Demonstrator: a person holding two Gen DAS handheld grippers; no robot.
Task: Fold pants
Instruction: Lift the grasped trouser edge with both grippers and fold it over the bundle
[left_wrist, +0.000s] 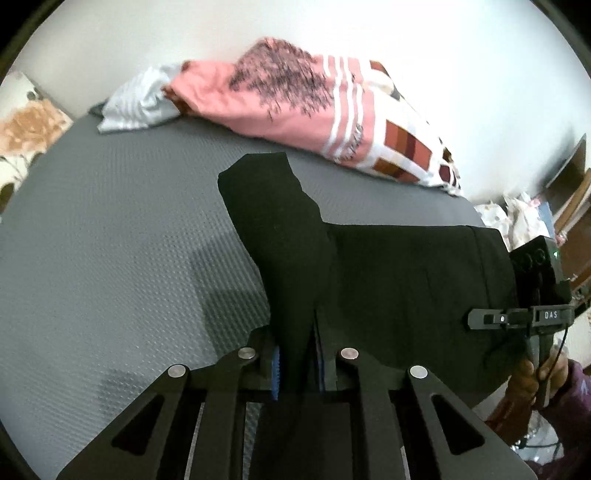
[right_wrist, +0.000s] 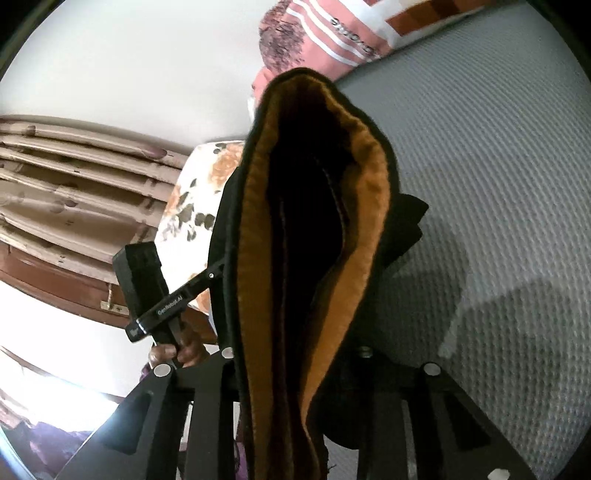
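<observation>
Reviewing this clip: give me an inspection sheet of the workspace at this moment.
Surface: grey textured mat.
Job's things: black pants, lifted, tan lining showing at the open end.
Clutter: pink printed cloth and pale striped cloth at the far edge.
Grippers: left gripper shut on the pants; right gripper shut on the pants.
Cables: thin black cable by the right handle.
Surroundings: white wall, floral fabric, wooden furniture.
</observation>
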